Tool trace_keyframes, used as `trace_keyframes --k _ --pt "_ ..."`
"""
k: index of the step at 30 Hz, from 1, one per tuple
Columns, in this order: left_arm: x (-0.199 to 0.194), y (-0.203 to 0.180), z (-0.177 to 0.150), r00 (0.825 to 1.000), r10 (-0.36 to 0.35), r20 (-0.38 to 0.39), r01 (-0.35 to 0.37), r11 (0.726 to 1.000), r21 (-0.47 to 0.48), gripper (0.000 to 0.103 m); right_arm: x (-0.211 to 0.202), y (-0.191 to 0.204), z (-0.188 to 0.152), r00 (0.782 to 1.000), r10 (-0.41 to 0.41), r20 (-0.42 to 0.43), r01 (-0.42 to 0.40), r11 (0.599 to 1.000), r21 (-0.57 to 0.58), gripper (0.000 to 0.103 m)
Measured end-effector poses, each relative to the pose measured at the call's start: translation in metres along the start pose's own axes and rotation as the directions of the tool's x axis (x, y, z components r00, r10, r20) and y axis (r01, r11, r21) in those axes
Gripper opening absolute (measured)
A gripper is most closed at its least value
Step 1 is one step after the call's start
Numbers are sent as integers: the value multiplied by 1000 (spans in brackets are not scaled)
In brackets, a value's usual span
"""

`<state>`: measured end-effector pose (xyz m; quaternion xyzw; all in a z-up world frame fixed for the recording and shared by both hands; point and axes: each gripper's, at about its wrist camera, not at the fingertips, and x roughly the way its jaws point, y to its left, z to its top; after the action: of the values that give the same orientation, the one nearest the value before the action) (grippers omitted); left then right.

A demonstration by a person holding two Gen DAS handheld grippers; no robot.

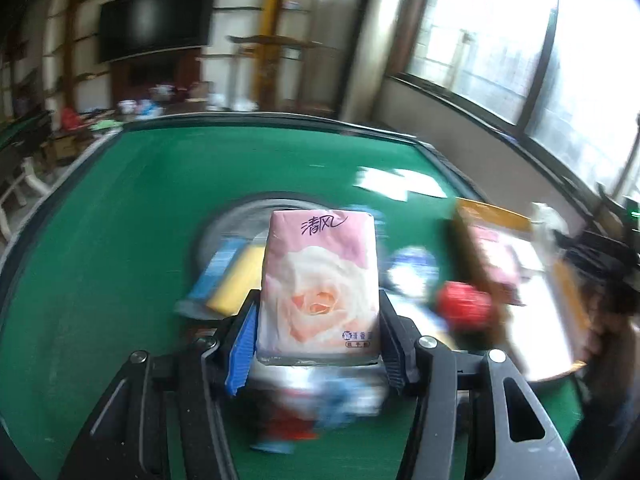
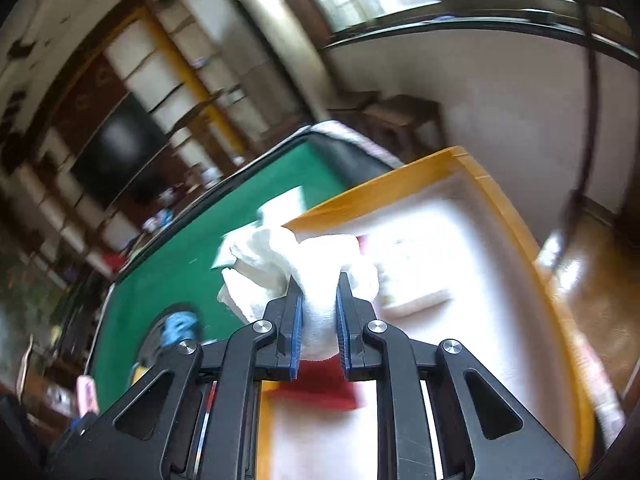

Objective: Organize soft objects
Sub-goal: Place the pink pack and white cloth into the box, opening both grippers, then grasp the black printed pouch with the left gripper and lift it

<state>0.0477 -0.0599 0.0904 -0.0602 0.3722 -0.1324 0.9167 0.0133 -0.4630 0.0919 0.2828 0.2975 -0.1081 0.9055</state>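
Note:
My left gripper is shut on a pink tissue pack printed with a rose, held upright above the green table. My right gripper is shut on a crumpled white cloth and holds it over the wooden-rimmed tray with a white floor. A pale tissue pack lies in that tray, and something red shows under the gripper. The tray also shows at the right of the left wrist view, with a pink pack inside.
Blurred items lie on the table under and around the left gripper: a yellow and blue pack, a blue-white pack, a red object. A white paper lies farther back. A round plate holds a blue item.

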Motion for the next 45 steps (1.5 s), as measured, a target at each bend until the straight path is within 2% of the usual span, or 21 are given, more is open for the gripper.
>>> trace_keyframes --k 2,5,7,9,12,15,18,21,25,27,31,34,37,39,41,45 --pt "4 -36 4 998 -59 -19 60 997 49 54 -11 -18 8 997 -68 31 67 997 34 14" --pt "14 -96 6 985 -159 -71 167 979 116 54 -18 -38 15 993 -116 35 114 992 61 14" --pt "26 -134 2 963 -237 -130 254 958 133 55 -18 -48 16 988 -153 11 152 987 58 14" --pt "45 -169 -7 935 -296 -197 325 936 137 55 -13 -56 17 989 -149 -16 149 986 75 14" --pt "68 -204 -21 912 -316 -262 363 919 155 55 -2 -62 16 984 -159 -77 163 985 51 14" --pt "84 -220 -32 902 -310 -300 372 912 172 55 11 -66 8 974 -176 -141 183 982 35 14" --pt "97 -227 -39 902 -293 -319 363 913 187 55 15 -64 6 969 -186 -164 190 982 8 14" --pt "101 -229 -41 905 -278 -322 351 916 194 55 18 -57 4 956 -234 -175 230 972 -45 14" --pt "102 -233 -46 909 -262 -323 339 917 208 55 24 -57 3 940 -277 -201 270 961 -66 19" --pt "100 -234 -46 910 -261 -323 338 916 214 55 22 -56 4 937 -294 -190 285 956 -73 23" --pt "98 -233 -46 911 -260 -319 337 917 214 57 14 -52 8 942 -299 -151 290 954 -76 41" --pt "96 -232 -45 911 -268 -314 343 915 213 57 3 -48 11 958 -271 -97 265 962 -69 41" --pt "88 -231 -43 916 -277 -291 344 914 214 57 -19 -34 14 972 -231 32 233 968 -88 41" --pt "81 -229 -41 922 -279 -267 339 916 214 57 -38 -18 13 960 -232 159 255 956 -144 42" --pt "70 -224 -37 928 -287 -238 337 918 210 57 -53 -5 10 951 -190 245 237 955 -179 41" --pt "54 -205 -28 941 -279 -189 314 930 190 57 -59 6 6 952 -125 278 183 964 -194 42"
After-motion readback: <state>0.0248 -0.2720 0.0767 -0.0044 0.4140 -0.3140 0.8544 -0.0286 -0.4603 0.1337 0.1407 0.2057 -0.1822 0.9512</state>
